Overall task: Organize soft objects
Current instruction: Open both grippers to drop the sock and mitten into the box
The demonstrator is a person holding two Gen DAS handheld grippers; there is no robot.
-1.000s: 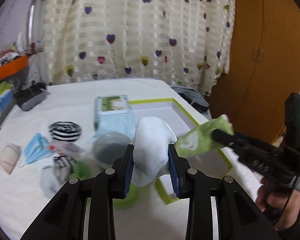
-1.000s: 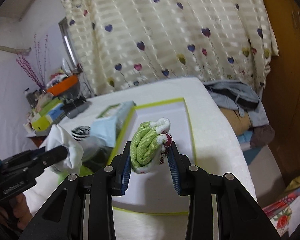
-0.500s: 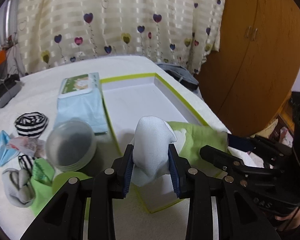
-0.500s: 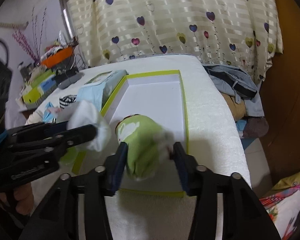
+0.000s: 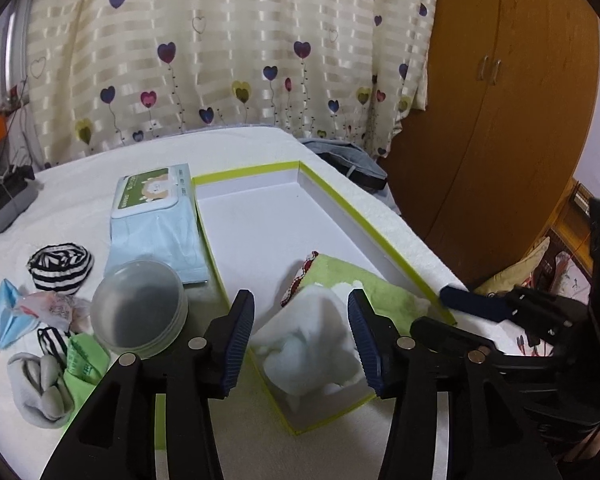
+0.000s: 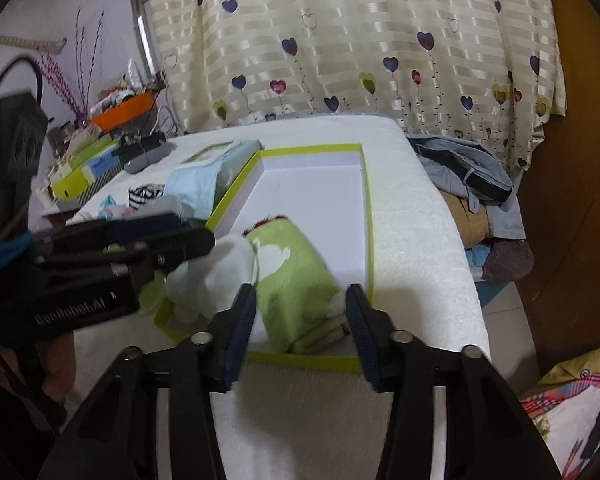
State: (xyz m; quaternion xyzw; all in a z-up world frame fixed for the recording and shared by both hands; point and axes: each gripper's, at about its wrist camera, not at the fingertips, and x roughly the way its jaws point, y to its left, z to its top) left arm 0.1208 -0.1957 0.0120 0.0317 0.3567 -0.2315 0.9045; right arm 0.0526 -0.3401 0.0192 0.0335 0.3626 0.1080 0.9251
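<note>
A white box with a lime-green rim (image 5: 380, 236) lies on the white-covered table. At its near end lies a white sock (image 5: 308, 340), between the fingers of my left gripper (image 5: 302, 336). The jaws are opening and the pads stand clear of it. Beside it rests a green sock (image 5: 360, 284) with white patches. In the right wrist view the green sock (image 6: 296, 280) lies in the box (image 6: 368, 208) between the fingers of my right gripper (image 6: 300, 320). These jaws are closing, and the pads do not press it. The white sock (image 6: 216, 276) sits to its left, under the left gripper (image 6: 188, 236).
Left of the box are a wipes pack (image 5: 156, 216), a round translucent tub (image 5: 140, 308), a striped sock ball (image 5: 60, 266), a blue face mask (image 5: 6, 320) and grey and green socks (image 5: 40, 388). Clothes (image 6: 468, 176) are heaped beyond the table's right edge, by a wooden wardrobe (image 5: 500, 120).
Both grippers moved over the box's near end and let go. The white sock left the left jaws and the green sock left the right jaws; both now lie in the box.
</note>
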